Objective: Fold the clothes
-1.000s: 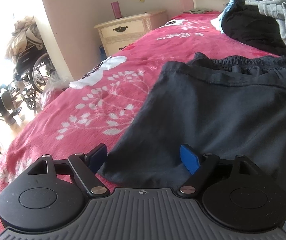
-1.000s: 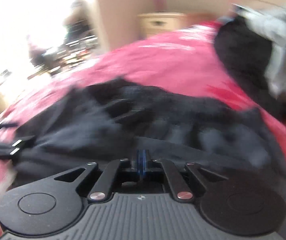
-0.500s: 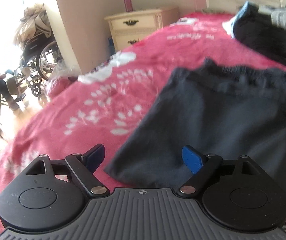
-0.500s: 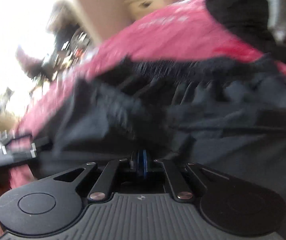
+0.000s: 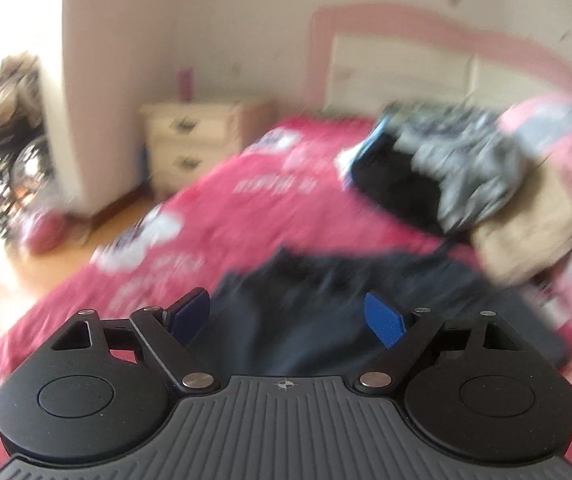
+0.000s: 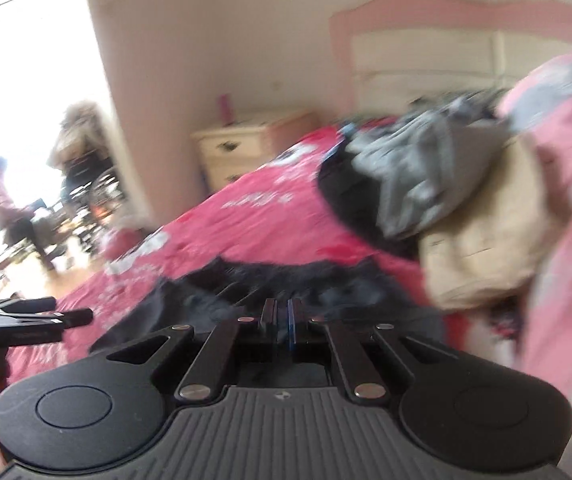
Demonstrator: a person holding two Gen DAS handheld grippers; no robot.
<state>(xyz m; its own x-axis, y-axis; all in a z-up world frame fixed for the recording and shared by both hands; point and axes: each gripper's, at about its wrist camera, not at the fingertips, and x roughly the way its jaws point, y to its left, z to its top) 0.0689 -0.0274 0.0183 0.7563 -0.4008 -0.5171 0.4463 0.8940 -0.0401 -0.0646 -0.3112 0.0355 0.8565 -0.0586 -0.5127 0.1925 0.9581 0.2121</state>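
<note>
We see the left gripper (image 5: 286,314) with its blue pads (image 5: 384,324) spread wide and nothing between them; it hangs above the near edge of the dark garment (image 5: 326,300), which lies flat on the red bedspread (image 5: 237,216). In the right wrist view the right gripper (image 6: 283,322) has its pads pressed together, and we make out no cloth caught between them; the dark garment (image 6: 245,288) spreads just beyond its tips, waistband side toward the headboard (image 6: 426,52). The left gripper also shows at the left edge of that view (image 6: 29,316), held over the bedspread beside the garment.

Farther up the bed we find a pile of clothes (image 5: 466,172): a black piece underneath, a grey one on top, a beige one to its right. A cream nightstand (image 5: 193,140) stands against the wall beside the bed, with a small pink object on top, too blurred to name. Both views are smeared, so finer detail of the garment's folds escapes us
</note>
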